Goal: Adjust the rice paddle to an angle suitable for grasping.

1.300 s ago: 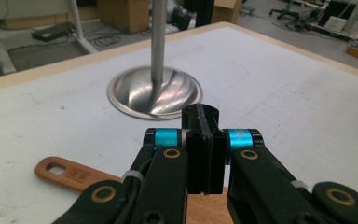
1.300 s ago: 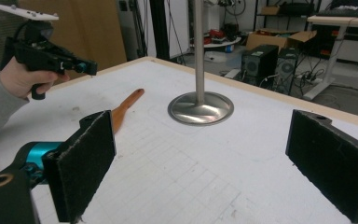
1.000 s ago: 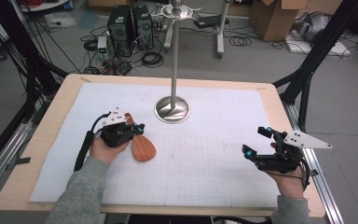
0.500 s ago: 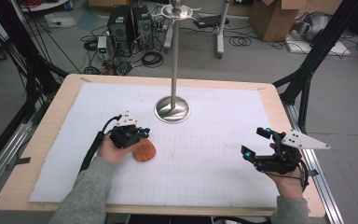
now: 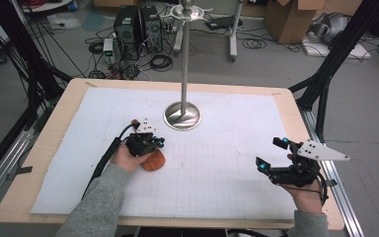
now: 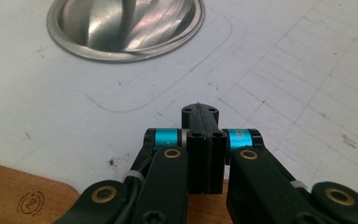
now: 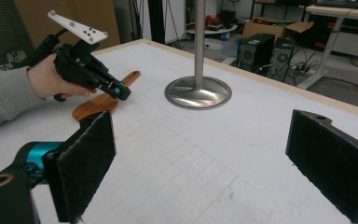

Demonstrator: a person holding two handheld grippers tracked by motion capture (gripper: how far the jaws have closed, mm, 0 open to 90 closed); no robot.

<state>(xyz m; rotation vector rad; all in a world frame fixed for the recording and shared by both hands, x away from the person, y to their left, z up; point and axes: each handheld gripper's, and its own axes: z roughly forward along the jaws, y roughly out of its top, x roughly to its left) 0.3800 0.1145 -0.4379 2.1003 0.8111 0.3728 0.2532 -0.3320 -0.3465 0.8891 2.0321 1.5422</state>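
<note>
A wooden spatula (image 5: 154, 161) lies flat on the white gridded mat, left of centre. My left gripper (image 5: 159, 143) hovers low over it, pointing toward the metal stand's round base (image 5: 182, 116). Its jaws are shut with nothing between them. In the left gripper view the closed left gripper (image 6: 200, 110) sits above the spatula (image 6: 23, 196), with the stand's base (image 6: 121, 23) ahead. My right gripper (image 5: 270, 154) rests near the table's right front corner, open and empty. From the right gripper view its own wide-apart pads (image 7: 86, 163) frame the left gripper (image 7: 121, 92), the spatula (image 7: 93, 105) and the base (image 7: 197, 92).
A tall metal pole (image 5: 185, 59) rises from the base to a hooked top. The white mat (image 5: 237, 177) covers most of the wooden table (image 5: 44, 143). Computers, cables and cardboard boxes stand on the floor beyond the far edge.
My left hand has moved right and a little lower, so its gripper now covers most of the spatula. The spatula and the right gripper have stayed put.
</note>
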